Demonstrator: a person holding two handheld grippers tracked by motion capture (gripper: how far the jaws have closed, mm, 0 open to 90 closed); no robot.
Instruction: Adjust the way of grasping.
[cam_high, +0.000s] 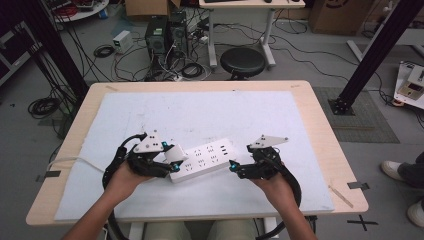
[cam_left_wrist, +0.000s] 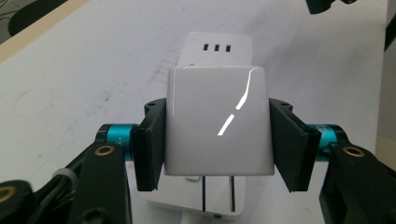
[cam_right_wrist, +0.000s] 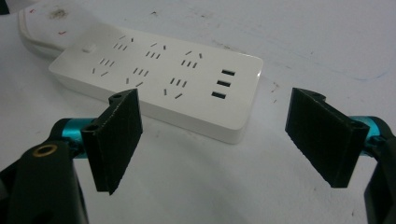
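While I am viewing from above, my left gripper (cam_left_wrist: 217, 140) is clamping a glossy white square plug adapter (cam_left_wrist: 218, 121), prongs hanging just over the white rectangular plastic power strip (cam_high: 202, 159) lying on the white mat (cam_high: 250, 110); my right gripper (cam_right_wrist: 215, 140) is gaping, holding nothing, near the strip's USB end.

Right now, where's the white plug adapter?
The white plug adapter is clamped in the left tongs, prongs pointing down just above the near-left end of the power strip, as the high view and left gripper view show.
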